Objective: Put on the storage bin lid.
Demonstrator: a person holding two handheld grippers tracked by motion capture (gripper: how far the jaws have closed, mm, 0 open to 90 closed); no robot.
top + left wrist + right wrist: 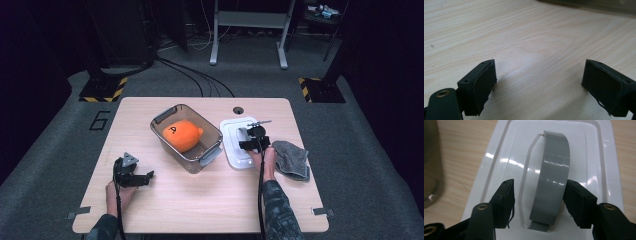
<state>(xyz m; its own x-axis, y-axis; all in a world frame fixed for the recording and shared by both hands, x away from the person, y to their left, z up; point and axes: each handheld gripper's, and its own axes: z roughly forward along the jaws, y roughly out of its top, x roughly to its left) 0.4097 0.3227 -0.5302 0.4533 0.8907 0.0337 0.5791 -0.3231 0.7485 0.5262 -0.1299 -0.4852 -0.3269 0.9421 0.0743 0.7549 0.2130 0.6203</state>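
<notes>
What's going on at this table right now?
A person is working with a pair of tongs in each hand. The right tongs straddle the grey handle of a white lid lying flat on the table; one pad looks against the handle, the other still apart from it. The left tongs rest open over bare wood. A clear bin holding an orange toy sits uncovered beside the lid, and a grey cloth lies to its right.
</notes>
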